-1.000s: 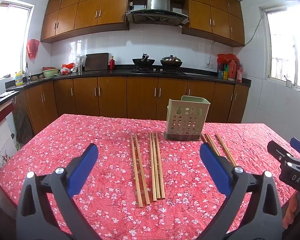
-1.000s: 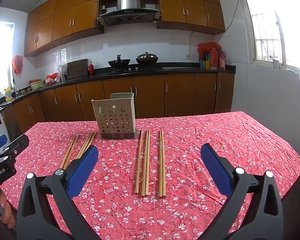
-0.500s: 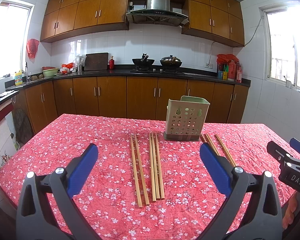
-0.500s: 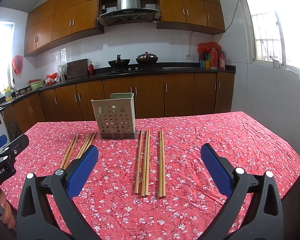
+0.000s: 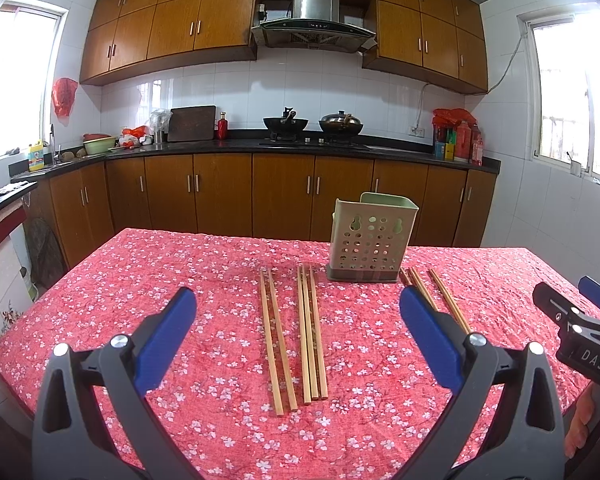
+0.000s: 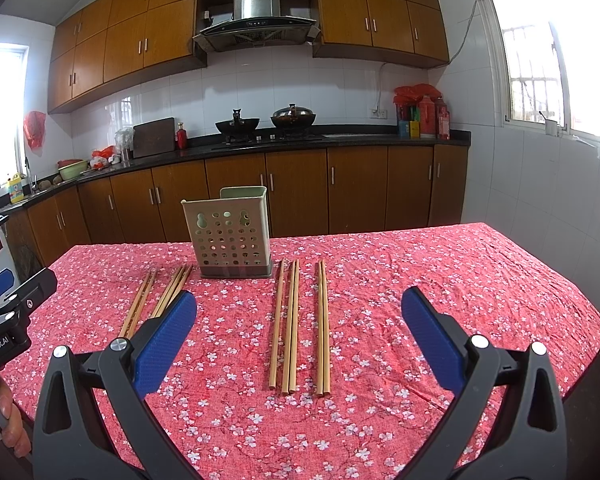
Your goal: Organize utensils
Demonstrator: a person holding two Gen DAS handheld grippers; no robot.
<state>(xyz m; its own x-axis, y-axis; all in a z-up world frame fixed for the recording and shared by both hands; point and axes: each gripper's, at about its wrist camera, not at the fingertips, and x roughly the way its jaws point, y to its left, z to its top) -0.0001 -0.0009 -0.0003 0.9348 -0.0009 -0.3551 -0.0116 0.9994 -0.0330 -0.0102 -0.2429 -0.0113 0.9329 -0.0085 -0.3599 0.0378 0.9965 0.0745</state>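
- Nothing is held in the left wrist view: the left gripper (image 5: 298, 320) is spread wide above the bench (image 5: 100, 300), with a pair of chopsticks (image 5: 278, 340) and a trio of chopsticks (image 5: 311, 332) lying flat between its fingers.
- More chopsticks (image 5: 448, 300) are seen to the right of the perforated utensil holder (image 5: 370, 240), partly hidden by a finger; the right gripper (image 5: 572, 320) is glimpsed at the edge.
- No sticks are seen rising from the holder, so the task is judged barely begun.
- Nothing is gripped in the right wrist view either: the right gripper (image 6: 299, 320) is opened wide over two groups of chopsticks (image 6: 300, 324).
- Open cloth is left all around the groups, and the bench's near edge lies close below the fingers.
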